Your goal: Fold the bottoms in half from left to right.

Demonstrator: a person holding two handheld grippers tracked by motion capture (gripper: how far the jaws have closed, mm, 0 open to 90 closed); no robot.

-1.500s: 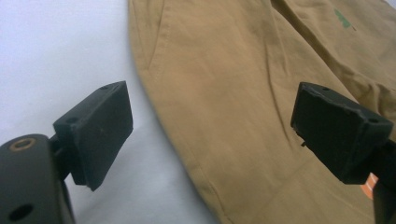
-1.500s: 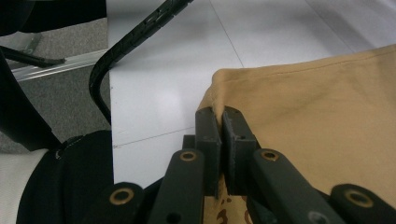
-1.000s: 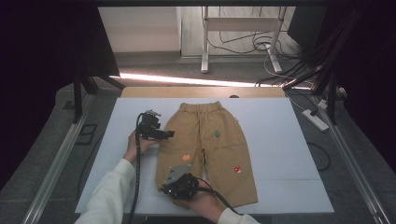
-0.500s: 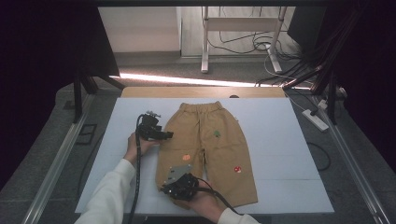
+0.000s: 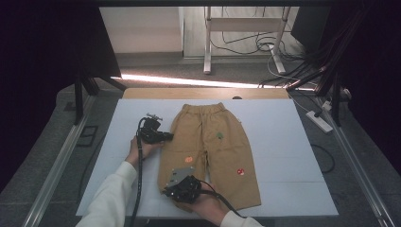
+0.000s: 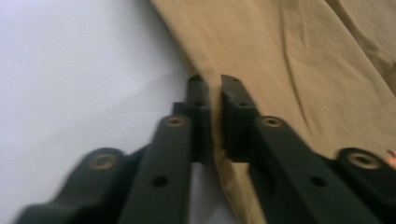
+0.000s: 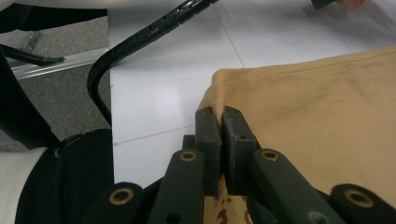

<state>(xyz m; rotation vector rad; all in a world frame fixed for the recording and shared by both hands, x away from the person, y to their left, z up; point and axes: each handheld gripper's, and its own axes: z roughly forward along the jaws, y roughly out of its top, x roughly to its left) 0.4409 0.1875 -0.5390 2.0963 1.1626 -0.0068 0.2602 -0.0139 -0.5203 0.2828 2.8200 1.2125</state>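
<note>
Tan children's trousers (image 5: 213, 151) with small coloured patches lie flat on the white table (image 5: 283, 156), waistband at the far side. My left gripper (image 5: 168, 137) is at the outer edge of the left leg. Its jaws have just been closing and now pinch that edge of the trousers (image 6: 289, 70), so the left gripper (image 6: 214, 84) is shut on the fabric. My right gripper (image 5: 166, 191) sits at the near left hem corner. In its own view the right gripper (image 7: 218, 114) is shut on the corner of the trousers (image 7: 317, 116).
The left gripper's black cable (image 7: 140, 42) trails across the table's near left corner. A white power strip (image 5: 320, 122) lies off the table at the right, and metal rails (image 5: 56, 165) run along both sides. A sleeve (image 5: 111, 198) comes in from below.
</note>
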